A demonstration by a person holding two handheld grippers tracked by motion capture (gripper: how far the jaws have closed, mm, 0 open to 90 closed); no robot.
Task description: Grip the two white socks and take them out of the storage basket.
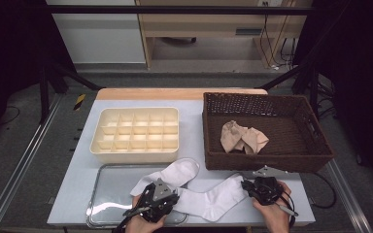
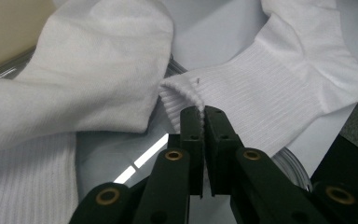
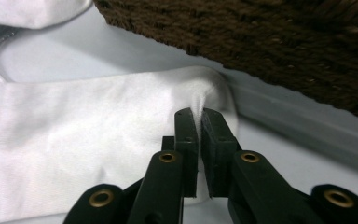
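Basket (image 1: 315,141) holds beige socks (image 1: 244,137); organizer (image 1: 136,133) bare. My left claw (image 1: 171,195), right claw (image 1: 245,185) pinch white sock (image 1: 212,200) on tabletop (image 1: 194,116).

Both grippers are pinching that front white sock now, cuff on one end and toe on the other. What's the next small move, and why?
Probably lift both ends together. The left gripper is shut on the ribbed cuff of the front white sock, and the right gripper is shut on its toe beside the wicker basket. The sock lies flat, its cuff end touching the second white sock over the metal tray.
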